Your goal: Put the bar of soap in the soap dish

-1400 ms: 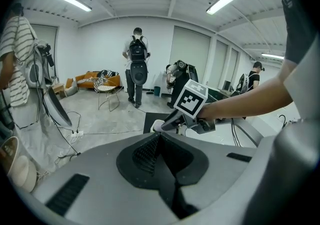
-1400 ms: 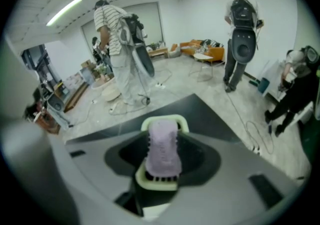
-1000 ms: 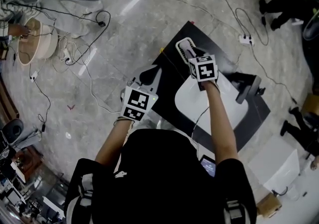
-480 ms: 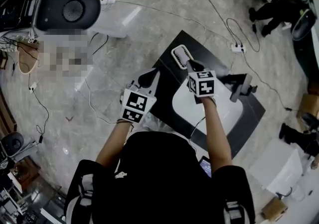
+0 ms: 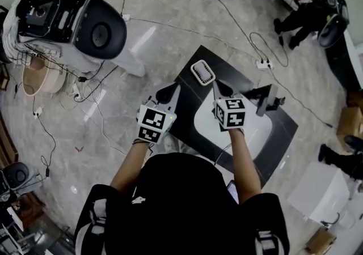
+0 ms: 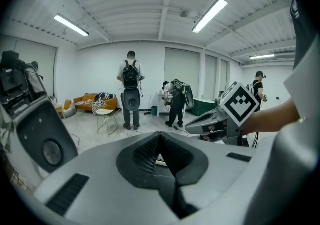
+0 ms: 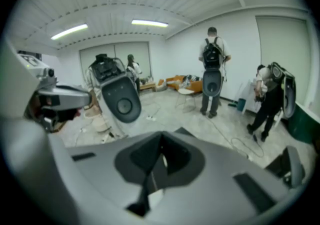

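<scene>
While the person holds both tools above the black tabletop (image 5: 283, 129), the right gripper (image 5: 220, 86) shows its state plainly in its own view: the two dark jaws meet tip to tip, having just been closing, and nothing sits between them. From the head view its tips lie just below and to the right of the soap dish (image 5: 194, 73), near it but apart from it, touching nothing. The dish rests on the far part of the tabletop, a white rounded rectangle, and a greyish block fills its middle, which reads as the bar of soap (image 5: 203, 72); at this size the bar's edges cannot be made out clearly. The left gripper (image 5: 168, 90) is likewise closed, its jaws pressed together to a point in the left gripper view with nothing caught between them. It hangs over the near left edge of the tabletop, below and to the left of the dish, clear of it. Each tool carries its marker cube at the back, close to the person's hand. Between the right forearm and the tabletop's right side lies a white basin (image 5: 255, 132), and a dark faucet (image 5: 265, 100) stands at its far rim, to the right of the right gripper and not touched by it.
</scene>
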Available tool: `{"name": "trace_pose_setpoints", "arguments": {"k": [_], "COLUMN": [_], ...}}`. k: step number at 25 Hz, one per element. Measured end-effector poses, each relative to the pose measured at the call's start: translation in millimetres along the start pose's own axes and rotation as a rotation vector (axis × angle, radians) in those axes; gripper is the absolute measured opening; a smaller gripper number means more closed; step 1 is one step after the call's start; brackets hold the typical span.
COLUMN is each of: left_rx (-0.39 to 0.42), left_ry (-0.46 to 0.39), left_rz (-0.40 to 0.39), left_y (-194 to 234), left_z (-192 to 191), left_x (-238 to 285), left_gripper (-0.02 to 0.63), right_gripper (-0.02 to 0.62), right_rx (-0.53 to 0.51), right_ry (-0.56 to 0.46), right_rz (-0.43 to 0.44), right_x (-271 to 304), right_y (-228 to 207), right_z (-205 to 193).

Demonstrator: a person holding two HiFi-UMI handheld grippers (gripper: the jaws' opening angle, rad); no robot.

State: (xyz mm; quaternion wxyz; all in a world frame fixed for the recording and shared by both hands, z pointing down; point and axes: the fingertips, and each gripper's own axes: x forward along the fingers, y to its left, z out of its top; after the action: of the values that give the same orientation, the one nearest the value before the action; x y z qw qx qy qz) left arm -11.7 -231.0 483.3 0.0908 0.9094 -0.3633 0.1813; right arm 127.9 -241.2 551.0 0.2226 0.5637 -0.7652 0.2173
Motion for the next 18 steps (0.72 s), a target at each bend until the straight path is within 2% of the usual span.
{"name": "trace_pose_setpoints", "arguments": {"k": [6,12,18], "left_rx": [0.005,0.019,0.072], "left_ry": [-0.054,-0.096,-0.149], "left_rz": [-0.006,-0.004,0.016], "left_y": [-1.5,0.3,5.0], "left_z": [23.3,45.4,76.6], "left_x": [-4.6,-16.4,-26.5], "left_gripper": [0.025,0.025,0.025], "right_gripper": [0.035,0.035,0.035], "right_rx": [-0.038,-0.033,-0.088], "right_ry": [-0.124,-0.202,-0.283], "right_rz": [-0.009,-0.016,-0.028], "right_x": [-30.0,-60.0,-86.2], "right_y": [-1.3,8.0,18.8], "right_z": [38.8,65.3,98.7]}}
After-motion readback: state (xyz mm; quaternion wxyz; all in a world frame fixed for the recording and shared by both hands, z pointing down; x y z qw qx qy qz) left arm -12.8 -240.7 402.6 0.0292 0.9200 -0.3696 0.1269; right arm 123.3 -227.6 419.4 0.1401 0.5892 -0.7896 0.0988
